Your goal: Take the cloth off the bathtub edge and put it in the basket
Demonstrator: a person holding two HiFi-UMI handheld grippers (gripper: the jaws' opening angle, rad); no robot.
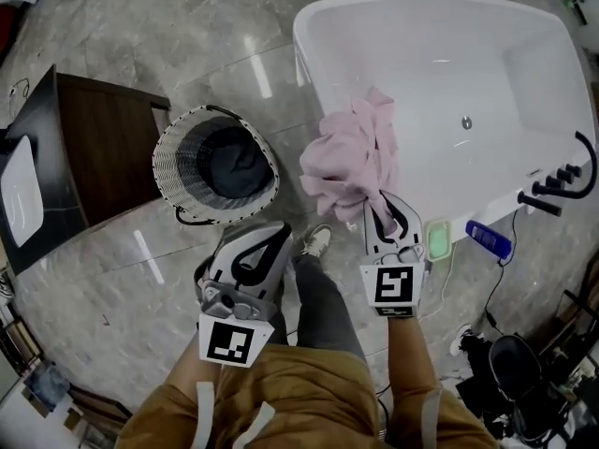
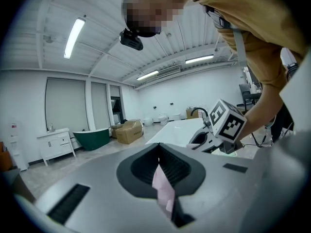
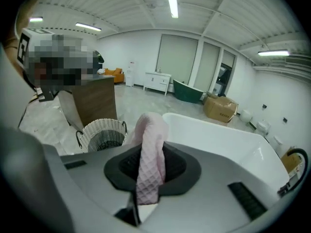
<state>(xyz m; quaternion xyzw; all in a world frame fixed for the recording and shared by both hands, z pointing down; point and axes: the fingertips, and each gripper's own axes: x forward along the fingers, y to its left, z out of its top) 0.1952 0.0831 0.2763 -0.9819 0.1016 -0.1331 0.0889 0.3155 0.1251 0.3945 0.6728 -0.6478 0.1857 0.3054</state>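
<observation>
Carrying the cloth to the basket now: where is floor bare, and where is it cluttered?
Bare floor between the basket and the bathtub gives an open path; more lies beside the cabinet, left of the shoe. Crowded: the tub rim by the faucet, green pad and blue bottle.

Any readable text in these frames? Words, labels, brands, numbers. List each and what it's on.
No words or numbers are readable anywhere.
Marker cubes on the left gripper and right gripper: black-and-white square patterns only, no letters.
Blue bottle on the bathtub rim: any label is too small to read.
Cardboard box: no legible print.
</observation>
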